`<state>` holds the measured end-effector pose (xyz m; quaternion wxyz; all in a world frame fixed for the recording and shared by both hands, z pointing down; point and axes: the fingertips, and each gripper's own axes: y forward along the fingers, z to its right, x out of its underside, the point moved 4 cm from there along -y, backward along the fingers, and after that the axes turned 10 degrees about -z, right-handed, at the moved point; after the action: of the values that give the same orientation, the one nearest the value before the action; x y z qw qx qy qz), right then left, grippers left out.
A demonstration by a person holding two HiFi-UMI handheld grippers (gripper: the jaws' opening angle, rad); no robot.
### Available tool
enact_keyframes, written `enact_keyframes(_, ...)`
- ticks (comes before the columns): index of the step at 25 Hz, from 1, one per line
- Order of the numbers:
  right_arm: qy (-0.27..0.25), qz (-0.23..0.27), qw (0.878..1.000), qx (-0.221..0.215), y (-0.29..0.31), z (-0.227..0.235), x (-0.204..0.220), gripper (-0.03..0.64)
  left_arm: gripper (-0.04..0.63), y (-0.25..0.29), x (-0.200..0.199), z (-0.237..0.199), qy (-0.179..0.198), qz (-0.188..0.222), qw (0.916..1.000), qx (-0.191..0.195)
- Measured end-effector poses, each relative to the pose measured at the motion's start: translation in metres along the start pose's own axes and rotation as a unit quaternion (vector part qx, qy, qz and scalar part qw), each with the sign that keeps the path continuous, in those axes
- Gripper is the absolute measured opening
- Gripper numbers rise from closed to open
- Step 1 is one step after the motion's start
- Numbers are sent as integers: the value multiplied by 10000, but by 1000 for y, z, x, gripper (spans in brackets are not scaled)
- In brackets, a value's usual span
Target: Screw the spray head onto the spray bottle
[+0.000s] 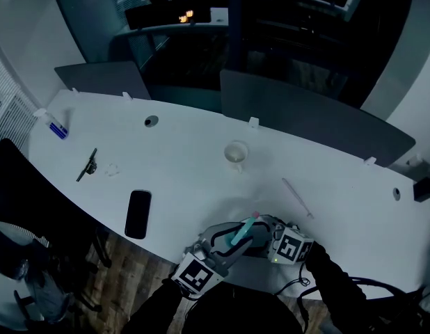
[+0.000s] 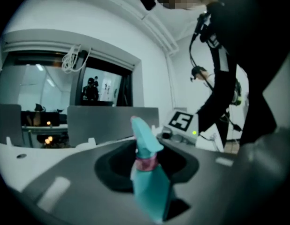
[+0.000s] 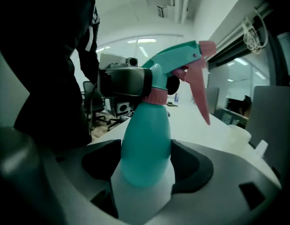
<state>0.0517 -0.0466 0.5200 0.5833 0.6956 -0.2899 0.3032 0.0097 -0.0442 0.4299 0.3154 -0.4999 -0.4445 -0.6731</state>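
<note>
One spray bottle, teal above and white below, stands at the centre of the right gripper view. Its one spray head is seated on the neck at a pink collar, with one pink trigger hanging at the upper right. The right gripper has its jaws wide, pads against the bottle's two sides. The left gripper has its jaws narrow, clamped on the spray head. In the head view the two grippers meet at bottom centre, over the near edge of a white desk. On the desk are one black phone at lower left, one white cup at centre and one thin pale stick right of centre.
</note>
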Motion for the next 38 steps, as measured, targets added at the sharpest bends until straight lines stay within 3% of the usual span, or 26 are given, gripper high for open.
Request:
enact_keyframes(2,-147,-98,9992,-371,2,1,1,341,143,0,5,1,47,-79,9999,128)
enact_keyframes(4,-10,-122,9994,-315,4,1,0,341,143,-1,3,1,83,-92,9999,14)
enact_keyframes(7,673,89,9962,536,-2,-1,1,342,143,-1,2,-1,180,-76,9984,-528)
enact_keyframes(11,1799,497,9621,1987,-20,0,-2,342,143,6,2,-12,15,40,9902,-1394)
enact_keyframes(17,1920,33,9190,3443,1,-9,-12,342,143,15,0,-17,-45,94,9744,-2248)
enact_keyframes(19,2002,19,9070,3705,2,-7,-15,342,143,15,-1,-16,-67,108,9714,-2370)
enact_keyframes(21,2043,58,9034,3769,1,-4,-13,342,143,16,-2,-16,-101,160,9716,-2358)
enact_keyframes(23,2073,237,9082,3628,1,-2,-11,341,143,14,-2,-17,-262,307,9734,-2253)
enact_keyframes(26,1779,373,9356,3028,-1,3,-10,310,143,10,-1,-18,-311,368,9813,-1863)
enact_keyframes(29,1206,488,9683,2132,-1,6,-8,305,143,4,2,-19,-74,289,9905,-1346)
enact_keyframes(32,595,465,9914,1066,-1,9,-2,302,143,-1,4,-17,28,171,9963,-847)
enact_keyframes(35,62,166,9998,125,-4,13,-1,301,143,-3,5,-14,43,171,9983,-564)
enact_keyframes(38,-72,-205,9997,-81,-4,16,-2,299,143,-3,6,-13,89,187,9979,-617)
